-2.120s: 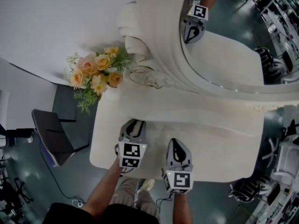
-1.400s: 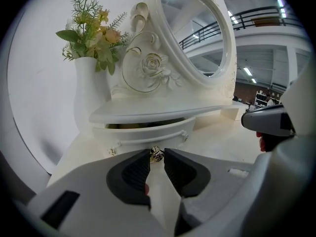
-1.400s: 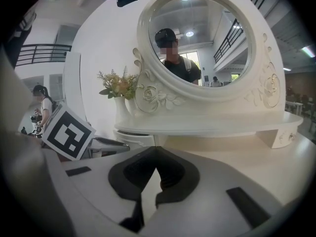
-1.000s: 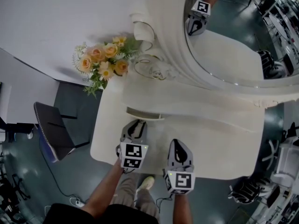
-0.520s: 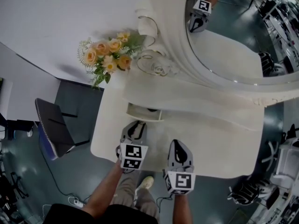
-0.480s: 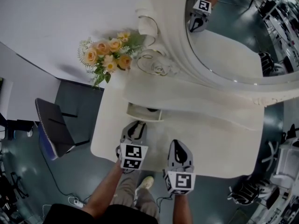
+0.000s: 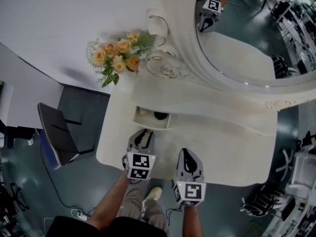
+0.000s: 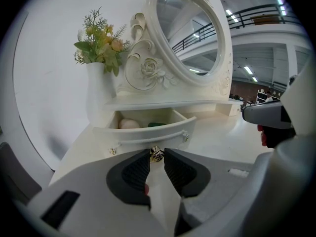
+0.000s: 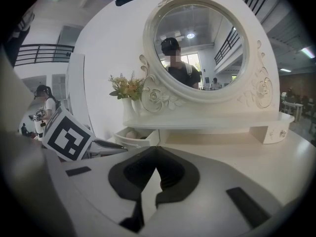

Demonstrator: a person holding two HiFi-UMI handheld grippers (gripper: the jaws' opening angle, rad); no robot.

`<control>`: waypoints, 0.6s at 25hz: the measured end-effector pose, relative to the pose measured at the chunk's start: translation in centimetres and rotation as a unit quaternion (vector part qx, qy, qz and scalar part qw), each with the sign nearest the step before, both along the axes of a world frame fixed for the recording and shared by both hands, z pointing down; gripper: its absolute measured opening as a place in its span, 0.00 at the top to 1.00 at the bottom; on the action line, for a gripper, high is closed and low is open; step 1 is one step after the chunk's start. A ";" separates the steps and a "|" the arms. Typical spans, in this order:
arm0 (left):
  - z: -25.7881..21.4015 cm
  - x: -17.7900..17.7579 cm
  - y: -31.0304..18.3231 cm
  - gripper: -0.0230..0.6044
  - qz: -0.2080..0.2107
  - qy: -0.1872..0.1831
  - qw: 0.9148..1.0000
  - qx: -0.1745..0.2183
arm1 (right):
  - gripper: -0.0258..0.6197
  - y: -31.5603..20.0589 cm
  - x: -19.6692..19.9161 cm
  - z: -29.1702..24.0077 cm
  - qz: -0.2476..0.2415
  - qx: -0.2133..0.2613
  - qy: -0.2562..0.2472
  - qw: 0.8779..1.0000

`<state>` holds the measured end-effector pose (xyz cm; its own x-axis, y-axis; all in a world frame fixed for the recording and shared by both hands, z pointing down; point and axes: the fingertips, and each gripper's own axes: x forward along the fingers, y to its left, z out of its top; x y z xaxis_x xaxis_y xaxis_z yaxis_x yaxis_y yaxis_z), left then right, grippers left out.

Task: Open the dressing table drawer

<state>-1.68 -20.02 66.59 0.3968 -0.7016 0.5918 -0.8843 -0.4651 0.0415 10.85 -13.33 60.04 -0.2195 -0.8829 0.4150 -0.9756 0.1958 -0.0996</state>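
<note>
The white dressing table (image 7: 232,147) has a small left drawer (image 7: 150,118) standing pulled out from under the shelf. In the left gripper view the curved drawer front (image 8: 148,133) shows a pale round thing (image 8: 129,124) and a green thing (image 8: 157,125) inside. My left gripper (image 8: 157,154) is shut on the drawer's small metal knob (image 8: 157,153), which sits between the dark pads. In the head view the left gripper (image 7: 143,133) reaches the drawer front. My right gripper (image 7: 187,155) hovers over the tabletop beside it, shut and empty (image 9: 157,166).
A white vase of orange and yellow flowers (image 7: 116,56) stands at the table's back left corner. The oval mirror (image 7: 237,38) rises behind the shelf. A second small drawer (image 9: 276,131) is at the right. A dark chair (image 7: 57,137) stands on the floor to the left.
The drawer has slid further out from under the shelf, showing more of its inside, with my left gripper still on the knob. The right gripper has stayed put.
</note>
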 end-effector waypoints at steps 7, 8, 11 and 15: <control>-0.1 -0.2 0.7 0.82 -0.001 0.002 1.000 0.003 | 0.96 0.8 -0.2 -0.2 0.000 -0.001 0.004 1.000; -0.1 -0.2 0.8 0.82 -0.001 0.002 1.000 0.005 | 0.96 0.9 -0.3 -0.3 0.000 -0.001 0.004 1.000; -0.2 -0.2 0.7 0.82 -0.001 0.002 1.000 0.009 | 0.96 1.3 -0.3 -0.2 0.000 -0.001 0.004 1.000; -0.1 -0.2 0.7 0.82 -0.001 0.000 1.000 0.009 | 0.96 1.6 -0.3 -0.3 0.002 -0.002 0.004 1.000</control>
